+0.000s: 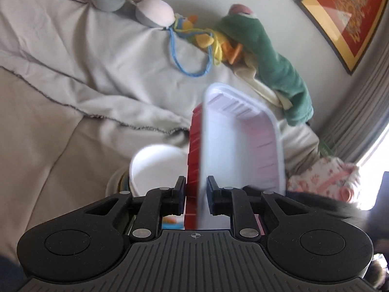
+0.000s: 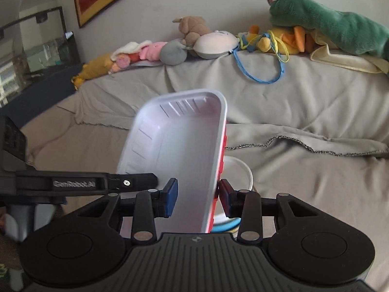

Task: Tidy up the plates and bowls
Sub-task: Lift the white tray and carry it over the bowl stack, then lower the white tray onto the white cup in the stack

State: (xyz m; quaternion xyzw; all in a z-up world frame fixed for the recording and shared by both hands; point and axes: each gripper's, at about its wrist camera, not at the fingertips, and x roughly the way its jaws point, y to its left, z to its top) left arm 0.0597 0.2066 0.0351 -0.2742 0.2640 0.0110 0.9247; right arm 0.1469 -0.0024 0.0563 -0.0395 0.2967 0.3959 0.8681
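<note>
A rectangular tray, white inside (image 1: 240,143) and ribbed red outside, hangs in the air over a grey blanket. My left gripper (image 1: 197,185) is shut on one long wall of the tray. In the right wrist view my right gripper (image 2: 198,187) is shut on the opposite wall of the tray (image 2: 175,141), and a finger (image 2: 136,182) of the left gripper reaches in from the left to the tray's rim. Just below the tray a white bowl (image 1: 155,165) (image 2: 239,170) sits on top of other bowls, one with a blue rim (image 2: 226,223).
A grey blanket (image 2: 304,112) covers the soft surface underneath. Several plush toys line its far edge, among them a green one (image 2: 335,26) and a grey-and-white one (image 1: 136,2). A blue cord (image 1: 187,65) lies on the blanket. Framed pictures (image 1: 347,17) hang on the wall.
</note>
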